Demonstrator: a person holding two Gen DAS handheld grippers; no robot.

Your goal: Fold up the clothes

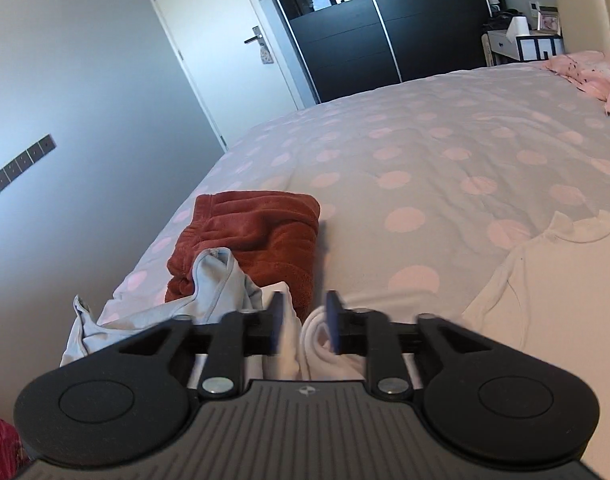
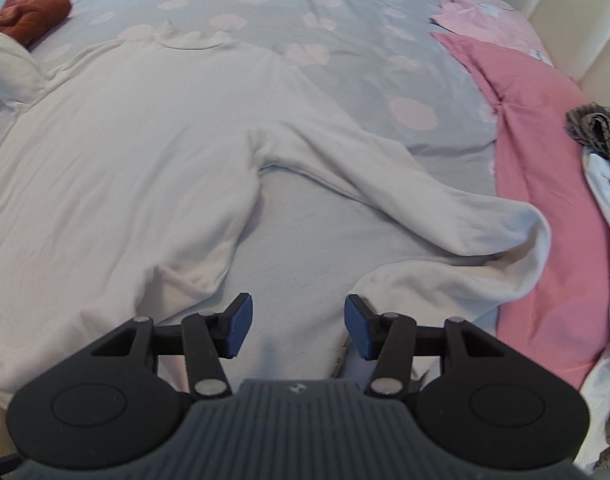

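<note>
Left to right. My left gripper (image 1: 305,322) is spread and pinches nothing; a bunched white sleeve (image 1: 317,340) sits between the pads, untouched, just short of the rust towel (image 1: 257,236). White long-sleeved top (image 2: 117,152) lies flat on the dotted duvet (image 2: 345,60). My right gripper (image 2: 299,330) is spread over bare duvet, the right sleeve (image 2: 425,208) just beside. I judge sleeve-folding comes next: pinch that cuff, carry it across the body.
</note>
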